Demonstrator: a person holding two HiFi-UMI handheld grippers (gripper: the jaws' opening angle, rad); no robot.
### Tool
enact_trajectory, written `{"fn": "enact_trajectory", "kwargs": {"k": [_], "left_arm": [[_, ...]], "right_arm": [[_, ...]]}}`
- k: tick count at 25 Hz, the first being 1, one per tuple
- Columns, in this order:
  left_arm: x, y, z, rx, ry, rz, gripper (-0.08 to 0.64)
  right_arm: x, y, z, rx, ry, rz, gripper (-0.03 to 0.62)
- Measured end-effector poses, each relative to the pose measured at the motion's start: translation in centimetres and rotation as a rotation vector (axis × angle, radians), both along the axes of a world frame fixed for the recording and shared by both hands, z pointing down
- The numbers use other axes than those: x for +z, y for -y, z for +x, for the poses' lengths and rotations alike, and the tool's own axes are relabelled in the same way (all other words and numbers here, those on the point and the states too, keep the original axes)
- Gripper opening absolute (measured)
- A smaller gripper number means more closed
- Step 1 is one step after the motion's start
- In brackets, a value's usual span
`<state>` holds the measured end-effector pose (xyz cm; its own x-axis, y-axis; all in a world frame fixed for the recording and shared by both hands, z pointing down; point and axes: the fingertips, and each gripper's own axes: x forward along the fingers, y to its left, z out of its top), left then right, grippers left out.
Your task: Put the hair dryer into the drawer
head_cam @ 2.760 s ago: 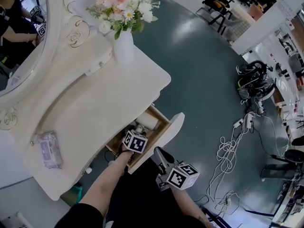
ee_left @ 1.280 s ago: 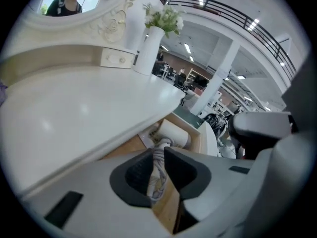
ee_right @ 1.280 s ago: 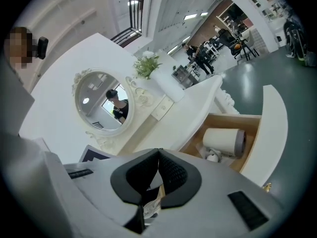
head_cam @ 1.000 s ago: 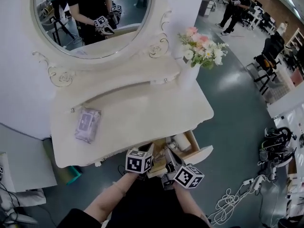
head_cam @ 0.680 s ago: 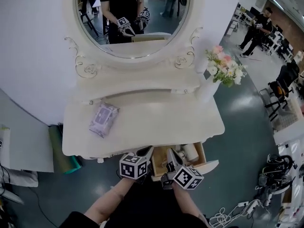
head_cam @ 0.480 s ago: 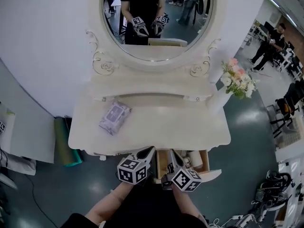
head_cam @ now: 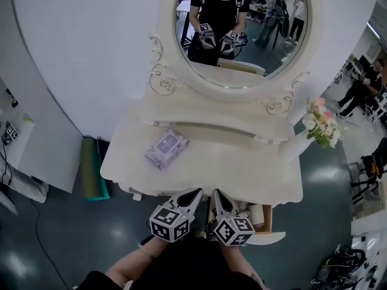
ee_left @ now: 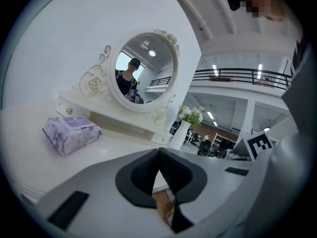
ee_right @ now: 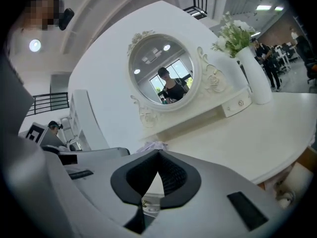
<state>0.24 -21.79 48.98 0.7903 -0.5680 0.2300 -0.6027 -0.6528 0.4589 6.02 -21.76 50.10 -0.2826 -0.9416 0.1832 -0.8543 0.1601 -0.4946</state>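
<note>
Nearly three seconds back the left gripper (head_cam: 195, 193) reached down into the open drawer (head_cam: 273, 237). Now it is out and lifted, side by side with the right gripper (head_cam: 216, 194), and both point across the tabletop (head_cam: 236, 171) toward the mirror (head_cam: 242, 29). The head view has also swung round to face the dresser squarely. The drawer is still pulled out.

Both pairs of jaws are clenched, tips meeting with nothing between them.

The drawer lies just below and right of the right jaws, and that gripper covers most of its inside. Only a pale roll (head_cam: 257, 214) shows there. The hair dryer cannot be picked out in any view. The left gripper view shows only a sliver of brown wood under its jaws.

Two grippers and one drawer. Ahead and left of the jaws lies one purple wipes pack (head_cam: 166, 148). Farther off to the right stands one vase of flowers (head_cam: 319, 124). Beyond everything is the one oval mirror, showing the person with both grippers raised.
</note>
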Motion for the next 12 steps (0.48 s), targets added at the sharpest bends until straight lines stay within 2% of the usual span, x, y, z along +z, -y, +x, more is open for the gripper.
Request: {"fn": "enact_trajectory", "kwargs": {"k": [6, 12], "left_arm": [[0.3, 0.1, -0.3, 0.011, 0.047, 0.024, 0.020], [0.3, 0.4, 0.9, 0.041, 0.036, 0.027, 0.020]], "right_arm": [[-0.1, -0.1, -0.6, -0.008, -0.008, 0.002, 0.025], [-0.3, 0.3, 0.4, 0.013, -0.027, 0.020, 0.025]]}}
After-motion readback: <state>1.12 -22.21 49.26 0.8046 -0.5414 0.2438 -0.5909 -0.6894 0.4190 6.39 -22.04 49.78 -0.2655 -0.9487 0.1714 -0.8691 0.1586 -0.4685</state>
